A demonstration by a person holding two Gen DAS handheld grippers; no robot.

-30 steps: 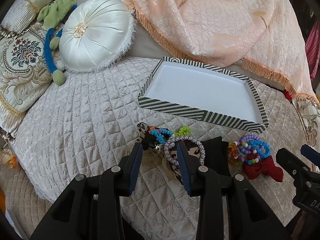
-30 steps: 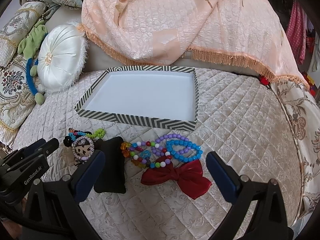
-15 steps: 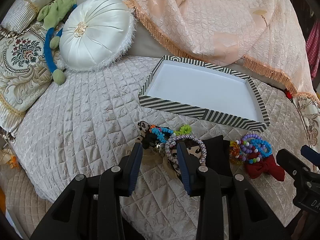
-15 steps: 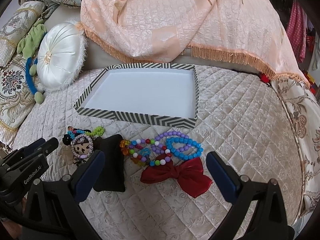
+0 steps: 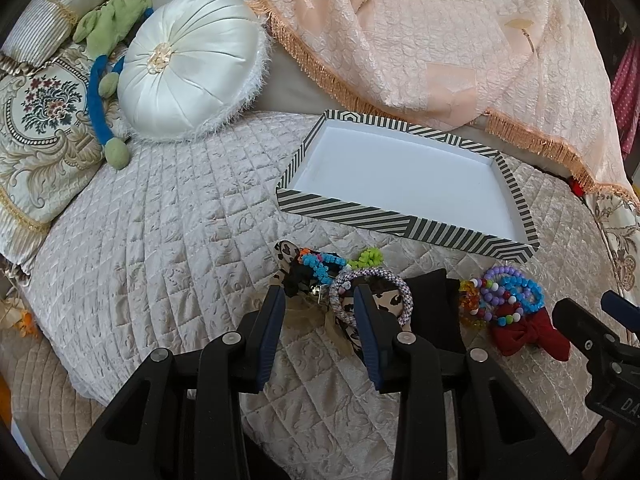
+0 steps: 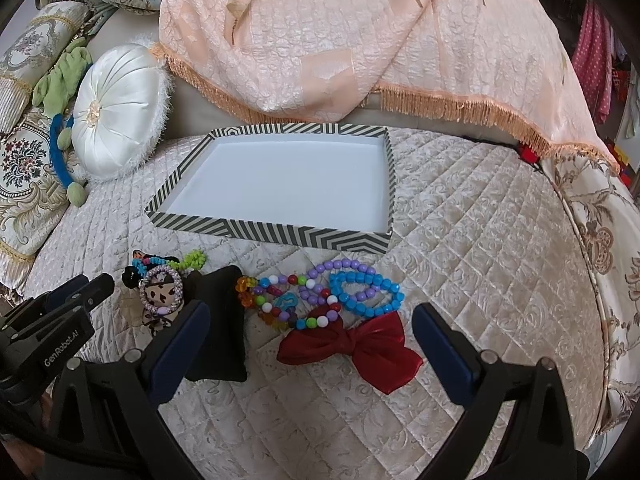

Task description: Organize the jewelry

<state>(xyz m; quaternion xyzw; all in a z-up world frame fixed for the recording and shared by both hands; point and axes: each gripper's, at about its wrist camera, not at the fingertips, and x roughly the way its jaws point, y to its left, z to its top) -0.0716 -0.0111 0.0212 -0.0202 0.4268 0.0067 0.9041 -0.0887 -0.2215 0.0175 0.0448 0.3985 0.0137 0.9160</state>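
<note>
We see the jewelry lying in a row on the quilted bed (image 6: 460,240), just in front of the striped tray (image 6: 272,236), which has nothing in it yet. Our left gripper (image 5: 320,312) hangs over the left heap, partly open, with nothing between its pads; its right finger hides part of the braided ring bracelet (image 5: 396,284). Our right gripper (image 6: 312,320) is wide open and empty above the red bow (image 6: 360,344) and the beaded bracelets (image 6: 352,288).

The risk, in our judgement, is tangling. The left heap mixes the blue and green bead strings (image 5: 320,262), a small bell and leopard fabric, so a closing there may lift several pieces together, or drag one over the black pouch (image 5: 434,308). The soft quilt may also give way under the fingers, and round beads can slip out.

Compared with one second ago, almost nothing differs: both grippers stay in the same place with the same opening, and no piece has moved.
</note>
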